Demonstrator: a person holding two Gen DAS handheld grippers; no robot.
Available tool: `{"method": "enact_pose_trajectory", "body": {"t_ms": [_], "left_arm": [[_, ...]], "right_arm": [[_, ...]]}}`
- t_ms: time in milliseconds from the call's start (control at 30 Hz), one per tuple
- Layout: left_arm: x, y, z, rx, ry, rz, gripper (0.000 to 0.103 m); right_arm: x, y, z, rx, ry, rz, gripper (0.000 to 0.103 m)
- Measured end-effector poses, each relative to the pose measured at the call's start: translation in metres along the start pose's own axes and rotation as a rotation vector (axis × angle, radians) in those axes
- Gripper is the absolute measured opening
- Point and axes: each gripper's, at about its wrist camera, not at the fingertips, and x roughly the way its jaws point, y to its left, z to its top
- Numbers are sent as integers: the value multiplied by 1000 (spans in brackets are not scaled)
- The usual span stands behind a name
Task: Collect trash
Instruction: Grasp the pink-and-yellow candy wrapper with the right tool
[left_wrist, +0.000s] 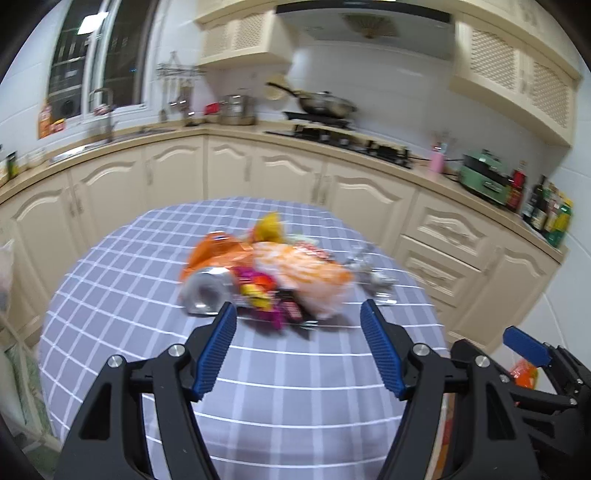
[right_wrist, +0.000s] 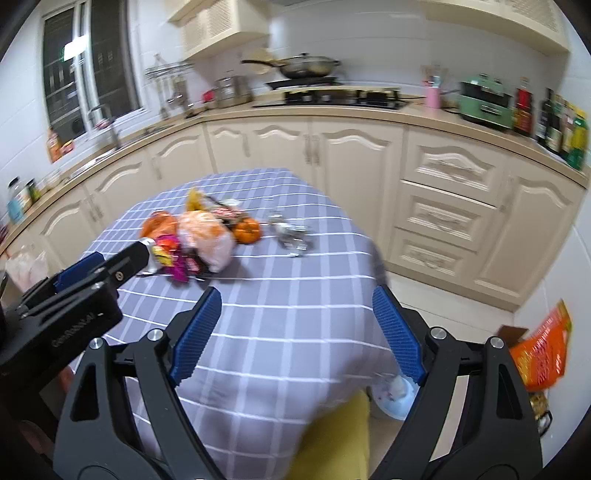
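A pile of trash lies on the grey checked tablecloth (left_wrist: 280, 373): an orange wrapper (left_wrist: 218, 253), a pale orange plastic bag (left_wrist: 310, 277), a silver can (left_wrist: 205, 291), bright candy wrappers (left_wrist: 258, 291) and crumpled clear plastic (left_wrist: 373, 275). My left gripper (left_wrist: 298, 314) is open and empty just short of the pile. My right gripper (right_wrist: 297, 297) is open and empty, farther back over the cloth (right_wrist: 280, 325). In the right wrist view the pile (right_wrist: 199, 236), a small orange pumpkin (right_wrist: 246, 230) and the clear plastic (right_wrist: 291, 230) show, with the left gripper (right_wrist: 110, 269) at the left.
Cream kitchen cabinets (right_wrist: 351, 147) with a counter, hob and pan stand behind the table. An orange bag (right_wrist: 543, 350) and a box are on the floor at the right. A yellow seat (right_wrist: 336, 435) sits below the table's near edge.
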Motion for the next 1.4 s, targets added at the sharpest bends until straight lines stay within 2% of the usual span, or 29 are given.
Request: {"method": "enact_pose_trajectory", "body": {"t_ms": [233, 567, 600, 767, 833, 967, 1033, 1400], "left_arm": [[19, 50, -2, -62, 48, 100, 68], [42, 112, -3, -151, 113, 193, 68], [44, 118, -2, -161, 120, 197, 68], [57, 139, -2, -194, 152, 211, 68], [59, 143, -3, -202, 159, 211, 68], [63, 149, -2, -206, 170, 202, 70], [65, 149, -1, -206, 172, 195, 74], [72, 130, 12, -170, 154, 115, 84]], "right_arm": [[40, 46, 14, -78, 43, 95, 83], [86, 101, 24, -188, 83, 191, 82], [90, 106, 25, -197, 88, 199, 79], [118, 124, 29, -235, 126, 225, 67], [128, 128, 29, -241, 149, 235, 59], [147, 135, 25, -243, 189, 222, 50], [151, 134, 25, -239, 194, 219, 36], [126, 110, 42, -147, 129, 283, 33]]}}
